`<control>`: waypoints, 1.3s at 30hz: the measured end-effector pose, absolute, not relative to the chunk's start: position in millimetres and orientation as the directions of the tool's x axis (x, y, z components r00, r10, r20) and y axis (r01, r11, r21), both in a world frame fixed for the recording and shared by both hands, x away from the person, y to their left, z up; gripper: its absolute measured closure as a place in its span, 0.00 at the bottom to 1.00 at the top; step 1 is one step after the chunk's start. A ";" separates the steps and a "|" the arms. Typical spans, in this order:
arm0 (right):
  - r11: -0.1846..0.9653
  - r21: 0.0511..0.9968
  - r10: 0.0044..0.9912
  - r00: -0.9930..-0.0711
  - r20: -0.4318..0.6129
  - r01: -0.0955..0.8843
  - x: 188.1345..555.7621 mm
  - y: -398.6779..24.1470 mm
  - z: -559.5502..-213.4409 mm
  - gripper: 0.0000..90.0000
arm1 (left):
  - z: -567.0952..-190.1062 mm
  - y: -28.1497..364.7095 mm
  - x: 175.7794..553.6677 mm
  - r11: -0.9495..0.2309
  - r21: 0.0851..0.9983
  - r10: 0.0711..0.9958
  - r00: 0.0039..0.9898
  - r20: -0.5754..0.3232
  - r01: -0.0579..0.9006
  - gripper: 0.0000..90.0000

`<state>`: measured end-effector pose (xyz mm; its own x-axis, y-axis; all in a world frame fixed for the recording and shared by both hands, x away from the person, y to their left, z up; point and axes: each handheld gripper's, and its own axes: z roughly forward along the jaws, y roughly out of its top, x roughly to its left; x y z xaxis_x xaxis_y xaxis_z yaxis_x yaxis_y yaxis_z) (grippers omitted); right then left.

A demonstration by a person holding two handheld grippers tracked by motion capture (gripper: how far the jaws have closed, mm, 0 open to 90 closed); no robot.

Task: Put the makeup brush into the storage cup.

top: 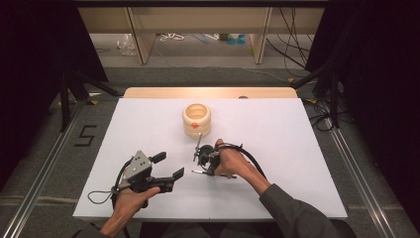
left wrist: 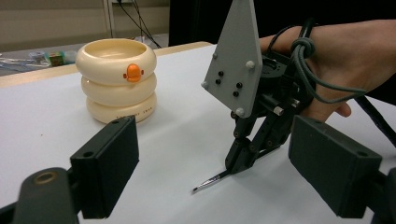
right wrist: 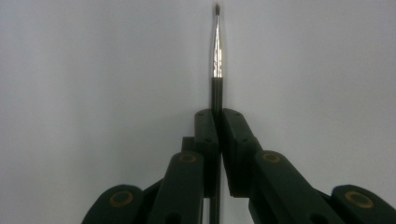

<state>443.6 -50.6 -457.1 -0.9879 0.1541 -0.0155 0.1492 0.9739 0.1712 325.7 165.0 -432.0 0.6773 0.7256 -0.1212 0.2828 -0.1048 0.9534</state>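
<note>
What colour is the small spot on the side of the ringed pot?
Orange, on the cream pot; clearest in the left gripper view.

Thin paintbrush (right wrist: 217, 56): black handle, bright metal collar, small dark pointed tip. The handle is pinched between the right gripper's (right wrist: 218, 122) two fingers (right wrist: 238, 140), pressed from both sides, and runs on back between them. The collar and tip stick straight out past the fingertips. In the left gripper view the paintbrush (left wrist: 208, 183) slants down from the fingers, tip at or just above the white table; contact cannot be told.
</note>
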 end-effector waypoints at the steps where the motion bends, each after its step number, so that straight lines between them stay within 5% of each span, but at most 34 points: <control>1: 0.974 0.171 0.154 -0.988 -0.016 0.149 443.6 -50.6 -457.1 0.95 | -432.0 165.0 325.7 -0.105 0.953 0.726 0.677 -0.121 0.283 0.17; 39: 0.749 0.624 0.293 -0.956 -0.013 0.221 460.1 -90.0 -389.1 0.95 | -432.1 165.0 325.9 -0.086 0.956 0.720 0.680 -0.136 0.282 0.17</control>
<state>460.1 -90.0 -389.1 -0.9561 0.2928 -0.0128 0.2212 0.7495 0.6240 325.9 165.0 -432.1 0.6803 0.7202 -0.1357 0.2820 -0.0864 0.9555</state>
